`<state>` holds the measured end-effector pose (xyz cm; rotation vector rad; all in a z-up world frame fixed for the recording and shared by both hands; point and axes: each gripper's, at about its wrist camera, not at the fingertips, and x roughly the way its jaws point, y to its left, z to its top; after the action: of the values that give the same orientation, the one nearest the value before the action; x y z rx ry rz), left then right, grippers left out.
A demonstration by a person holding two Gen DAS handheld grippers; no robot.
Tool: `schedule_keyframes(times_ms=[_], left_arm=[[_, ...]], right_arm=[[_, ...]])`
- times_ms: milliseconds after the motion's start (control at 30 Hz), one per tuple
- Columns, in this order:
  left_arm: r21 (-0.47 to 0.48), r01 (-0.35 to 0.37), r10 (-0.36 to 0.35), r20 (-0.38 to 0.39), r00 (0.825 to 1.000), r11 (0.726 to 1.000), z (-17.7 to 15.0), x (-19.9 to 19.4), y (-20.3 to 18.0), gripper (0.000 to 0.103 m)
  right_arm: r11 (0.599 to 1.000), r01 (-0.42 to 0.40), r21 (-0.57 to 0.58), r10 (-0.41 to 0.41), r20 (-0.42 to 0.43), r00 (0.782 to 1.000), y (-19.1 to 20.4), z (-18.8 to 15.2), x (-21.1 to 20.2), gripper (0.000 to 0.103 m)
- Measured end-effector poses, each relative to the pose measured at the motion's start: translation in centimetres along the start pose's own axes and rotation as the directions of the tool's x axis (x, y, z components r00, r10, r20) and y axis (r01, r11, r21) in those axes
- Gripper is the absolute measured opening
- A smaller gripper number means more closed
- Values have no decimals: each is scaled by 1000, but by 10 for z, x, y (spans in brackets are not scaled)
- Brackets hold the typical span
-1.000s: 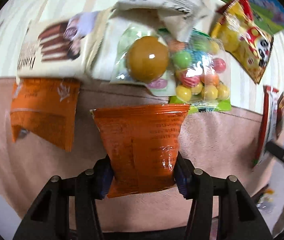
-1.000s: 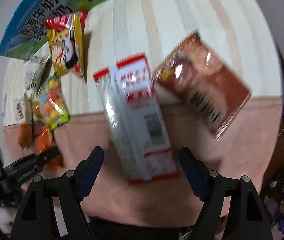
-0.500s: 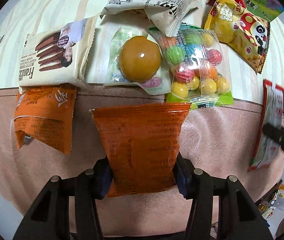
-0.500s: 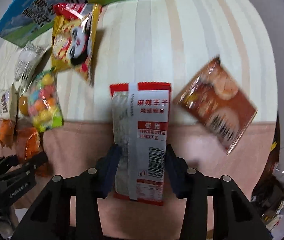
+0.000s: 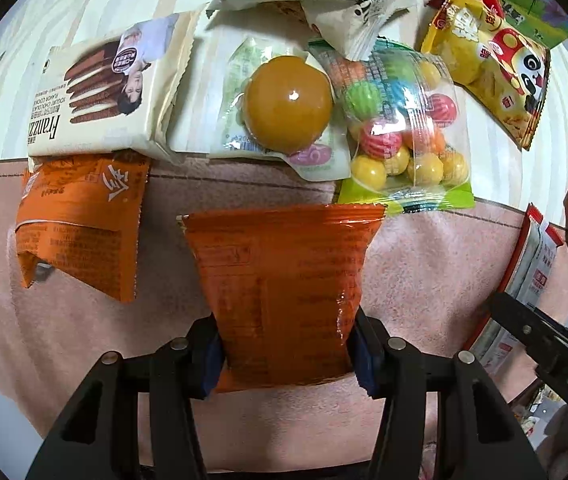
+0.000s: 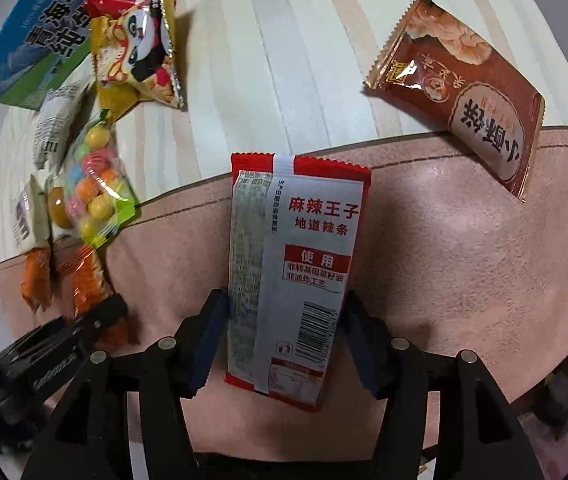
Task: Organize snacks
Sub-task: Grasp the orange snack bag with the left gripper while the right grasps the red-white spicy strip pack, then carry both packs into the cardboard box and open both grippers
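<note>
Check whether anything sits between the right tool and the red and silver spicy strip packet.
Nothing visible does. The right tool has its jaws on both sides of the red and silver packet, which lies on the pink cloth. The brown snack packet lies apart, up to the right.

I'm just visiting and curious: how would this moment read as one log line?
left gripper: shut on orange packet | right gripper: shut on red-and-white packet | both over pink cloth

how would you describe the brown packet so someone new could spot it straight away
Look to the far right side, where the striped tabletop meets the pink cloth. The brown packet lies tilted across that edge, apart from the crowded pile, the only brown wrapper.
</note>
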<state>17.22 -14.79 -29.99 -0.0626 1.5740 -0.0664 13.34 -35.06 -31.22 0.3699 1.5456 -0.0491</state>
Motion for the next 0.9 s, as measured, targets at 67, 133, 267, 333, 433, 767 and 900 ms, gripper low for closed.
schedule_keyframes(times_ms=[67, 133, 267, 333, 433, 767, 900], left_arm=[[-8, 9, -9, -2, 1000, 1000, -1, 1, 7, 49], [-20, 19, -19, -7, 1000, 1000, 0, 2, 14, 49], [-32, 30, -30, -7, 1000, 999, 0, 0, 28, 46], [-33, 36, -36, -3, 999, 999, -1, -2, 33, 45], [-23, 43, -43, 7, 999, 999, -8, -10, 38, 45], [43, 117, -120, 68, 990, 992, -16, -72, 50, 45], [75, 168, -177, 134, 975, 983, 3, -119, 52, 45]], right_arm=[[999, 34, 18, -34, 10, 999, 20, 2, 12, 62], [998, 58, 33, -59, 29, 998, 18, -3, 23, 61], [996, 94, 0, -93, 68, 993, 27, -9, 21, 51], [996, 83, -19, -82, 83, 993, 37, -21, 15, 47], [998, 48, -32, -45, 90, 995, 34, -30, 3, 45], [989, -115, -90, 123, 88, 989, 42, -62, -59, 45], [972, -175, -157, 199, 146, 969, 63, -31, -116, 45]])
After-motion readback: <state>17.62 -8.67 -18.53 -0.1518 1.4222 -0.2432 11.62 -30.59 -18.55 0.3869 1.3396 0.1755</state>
